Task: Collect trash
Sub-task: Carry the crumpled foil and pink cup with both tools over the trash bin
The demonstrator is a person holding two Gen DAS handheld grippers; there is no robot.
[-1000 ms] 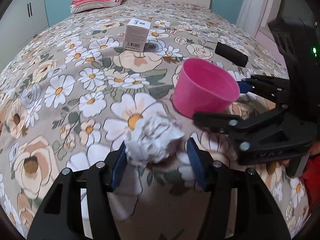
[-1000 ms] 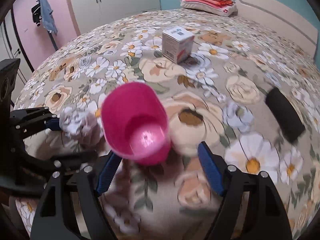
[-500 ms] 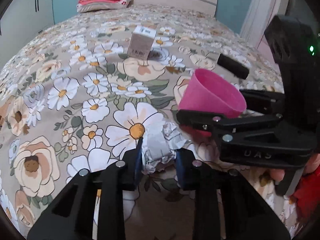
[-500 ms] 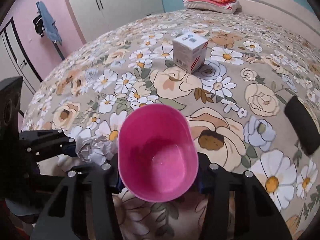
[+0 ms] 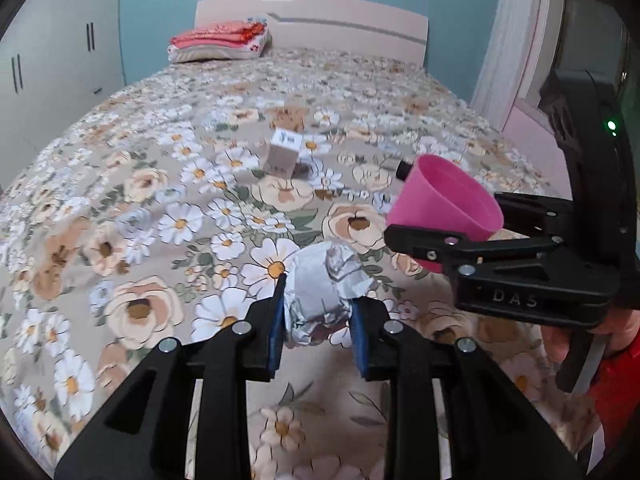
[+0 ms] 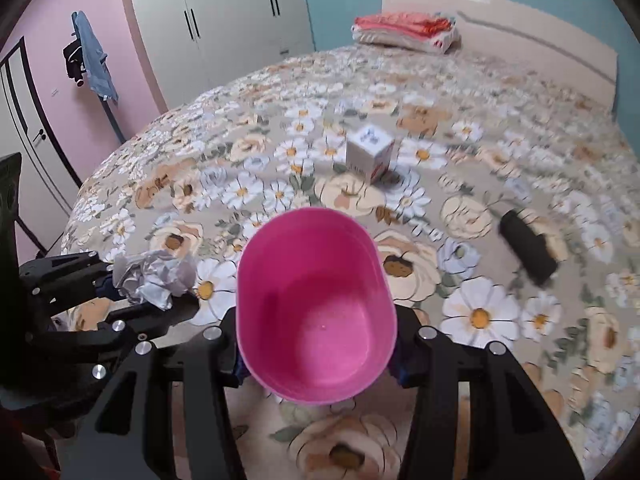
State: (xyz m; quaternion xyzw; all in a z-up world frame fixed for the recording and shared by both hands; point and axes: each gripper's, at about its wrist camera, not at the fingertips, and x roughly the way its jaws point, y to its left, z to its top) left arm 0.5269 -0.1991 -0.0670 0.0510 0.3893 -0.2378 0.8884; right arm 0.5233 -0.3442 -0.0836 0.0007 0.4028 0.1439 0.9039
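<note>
My left gripper (image 5: 318,330) is shut on a crumpled white paper ball (image 5: 324,286) and holds it above the floral bedspread; the ball also shows in the right wrist view (image 6: 156,278). My right gripper (image 6: 316,360) is shut on a pink plastic cup (image 6: 316,308), held upright and open-mouthed, empty inside. In the left wrist view the cup (image 5: 446,204) sits just right of the paper ball, a little higher. A small white carton (image 5: 284,154) stands further up the bed, and it also shows in the right wrist view (image 6: 370,152).
A black cylinder (image 6: 528,246) lies on the bedspread to the right. Folded red and white bedding (image 5: 220,42) rests by the headboard (image 5: 352,20). White wardrobes (image 6: 224,20) and a pink wall stand to the left.
My left gripper closed on the paper ball and lifted it off the bed. My right gripper closed on the pink cup and raised it upright. Both views pulled back and up.
</note>
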